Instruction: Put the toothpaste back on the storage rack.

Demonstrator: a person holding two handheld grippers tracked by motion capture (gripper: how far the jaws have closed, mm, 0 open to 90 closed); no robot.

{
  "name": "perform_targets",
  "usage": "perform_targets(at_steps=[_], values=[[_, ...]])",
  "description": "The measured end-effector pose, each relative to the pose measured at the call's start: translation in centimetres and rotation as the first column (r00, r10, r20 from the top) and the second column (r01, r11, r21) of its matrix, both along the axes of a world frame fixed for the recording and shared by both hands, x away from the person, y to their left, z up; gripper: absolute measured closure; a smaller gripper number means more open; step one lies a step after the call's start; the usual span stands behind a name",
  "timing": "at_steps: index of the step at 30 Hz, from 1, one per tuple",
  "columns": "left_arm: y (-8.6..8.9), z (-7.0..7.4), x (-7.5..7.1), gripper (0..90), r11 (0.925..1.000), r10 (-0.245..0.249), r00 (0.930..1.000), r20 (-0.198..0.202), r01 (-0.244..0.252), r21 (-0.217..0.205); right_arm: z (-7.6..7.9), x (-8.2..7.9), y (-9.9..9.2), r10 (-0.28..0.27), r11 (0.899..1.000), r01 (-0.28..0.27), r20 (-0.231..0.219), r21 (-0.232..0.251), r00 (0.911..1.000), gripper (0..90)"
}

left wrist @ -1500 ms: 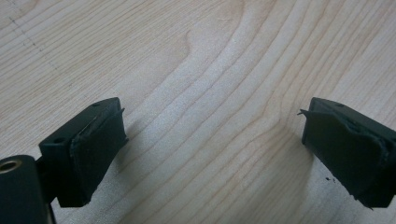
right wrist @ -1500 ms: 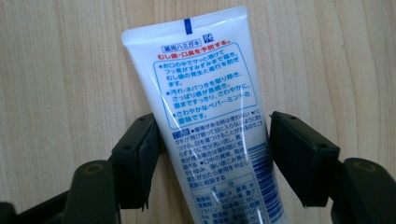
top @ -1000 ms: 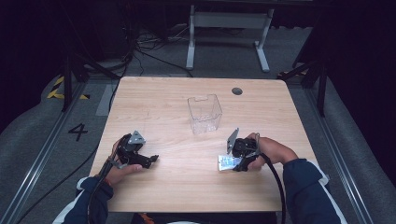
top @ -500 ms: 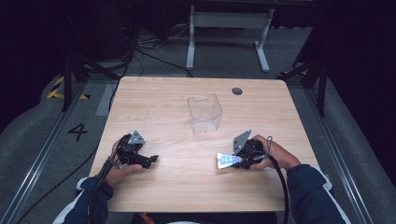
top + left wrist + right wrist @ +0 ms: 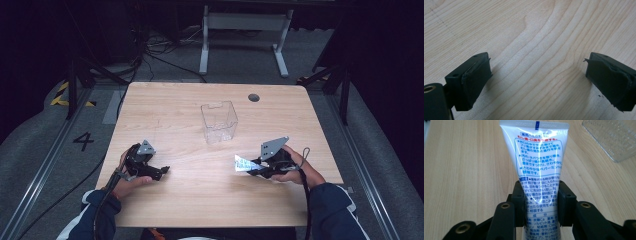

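Right gripper had just closed, clamped on toothpaste tube mid-body, crimped end forward, at 5 o'clock of clear bin — my guess, for bin drop. Left gripper parked on surface, jaws apart, empty.

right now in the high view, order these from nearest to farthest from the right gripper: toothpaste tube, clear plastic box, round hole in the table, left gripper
1. toothpaste tube, clamped in the right gripper, sticking out toward the table's middle.
2. clear plastic box, just beyond, mid-table.
3. left gripper, across at the near left, jaws open.
4. round hole, near the far edge; close to the left gripper's distance, so 3 and 4 are hard to rank.
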State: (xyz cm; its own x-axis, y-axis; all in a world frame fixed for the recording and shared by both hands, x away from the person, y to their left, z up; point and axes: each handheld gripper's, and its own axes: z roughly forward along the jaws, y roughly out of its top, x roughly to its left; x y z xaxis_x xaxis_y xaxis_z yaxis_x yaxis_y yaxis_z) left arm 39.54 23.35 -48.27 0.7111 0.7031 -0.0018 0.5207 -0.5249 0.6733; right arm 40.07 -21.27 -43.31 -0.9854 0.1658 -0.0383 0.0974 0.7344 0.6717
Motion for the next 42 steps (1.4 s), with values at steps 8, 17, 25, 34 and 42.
perform_targets(at_steps=[8, 17, 25, 34, 42], values=[[0.0, 0.0, 0.0, 6.5, 1.0, 0.003, 1.0, -0.004, -0.004, -0.005, 1.0, 0.0, -1.7, -0.083, 0.988, 0.081, 0.011, 0.134, 0.9964, 66.6], [0.0, 0.0, 0.0, 6.5, 1.0, 0.004, 1.0, -0.003, -0.004, -0.006, 2.0, -0.6, -2.1, -0.123, 0.971, 0.11, 0.048, 0.211, 0.9912, 66.6], [0.0, 0.0, 0.0, 6.5, 1.0, 0.004, 1.0, -0.002, -0.004, -0.004, 2.6, -0.5, -1.7, -0.179, 0.956, 0.154, 0.078, 0.25, 0.9808, 66.5], [0.0, 0.0, 0.0, 6.5, 1.0, 0.003, 1.0, -0.003, -0.003, -0.006, 4.1, -0.4, -1.8, -0.255, 0.918, 0.206, 0.106, 0.34, 0.9611, 66.1], [0.0, 0.0, 0.0, 6.5, 1.0, 0.004, 1.0, -0.004, -0.004, -0.005, 5.3, -0.1, -0.9, -0.258, 0.912, 0.198, 0.127, 0.36, 0.9579, 66.0]])
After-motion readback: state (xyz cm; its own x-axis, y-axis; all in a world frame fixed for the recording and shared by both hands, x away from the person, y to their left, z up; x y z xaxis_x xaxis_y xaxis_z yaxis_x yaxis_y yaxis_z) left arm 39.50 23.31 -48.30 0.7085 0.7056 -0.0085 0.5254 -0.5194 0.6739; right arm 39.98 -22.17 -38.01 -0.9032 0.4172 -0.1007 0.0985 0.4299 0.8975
